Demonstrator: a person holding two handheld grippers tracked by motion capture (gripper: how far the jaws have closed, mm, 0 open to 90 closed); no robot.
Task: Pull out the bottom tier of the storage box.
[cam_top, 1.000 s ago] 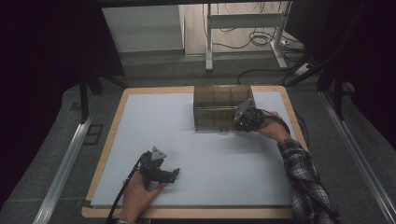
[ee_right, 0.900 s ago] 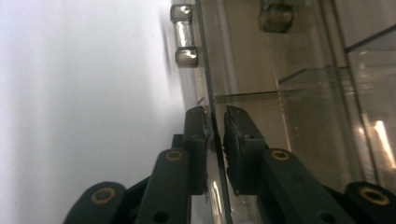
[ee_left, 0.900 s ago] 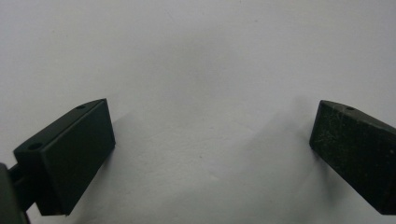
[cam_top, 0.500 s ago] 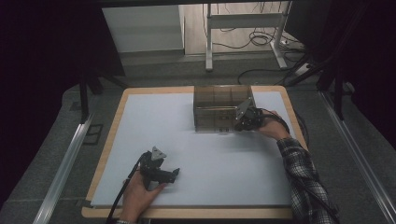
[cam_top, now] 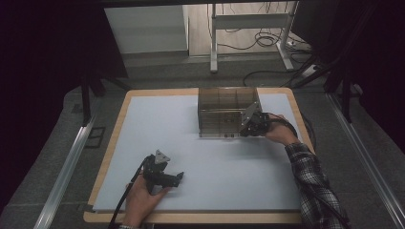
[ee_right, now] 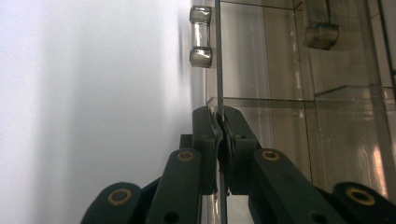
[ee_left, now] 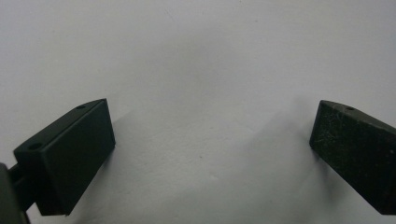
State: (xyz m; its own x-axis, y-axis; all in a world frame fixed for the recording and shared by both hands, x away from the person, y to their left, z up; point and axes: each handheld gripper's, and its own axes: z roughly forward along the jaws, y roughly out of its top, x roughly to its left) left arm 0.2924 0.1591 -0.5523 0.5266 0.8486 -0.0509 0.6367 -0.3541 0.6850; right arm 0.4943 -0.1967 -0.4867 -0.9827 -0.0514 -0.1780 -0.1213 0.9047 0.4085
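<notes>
My left gripper [cam_top: 177, 177] is parked on the near-left part of the white mat [cam_top: 157, 124], well apart from the box. Its own view has both jaws spread wide with bare mat between them, nothing held. My guess: it's idle, kept low and out of the way.

Mid-table, toward the far edge: the clear smoky acrylic organizer [cam_top: 224, 107], with internal dividers making compartments. It sits on the mat, open side facing me.

My right gripper [cam_top: 244, 131] is at the organizer's near right corner. In the right gripper view [ee_right: 219, 135] the jaws are closed nearly flat, pinching a thin clear panel edge-on. That panel looks like a front door or wall; small clear hinge-like fittings [ee_right: 201, 36] sit further along it. Judgement: I'm holding it by the edge to swing or steady it, since a thin sheet only gives a grip across its thickness.

Writing: a dark strip on the organizer's front base, too small to read. No other labels seen.
</notes>
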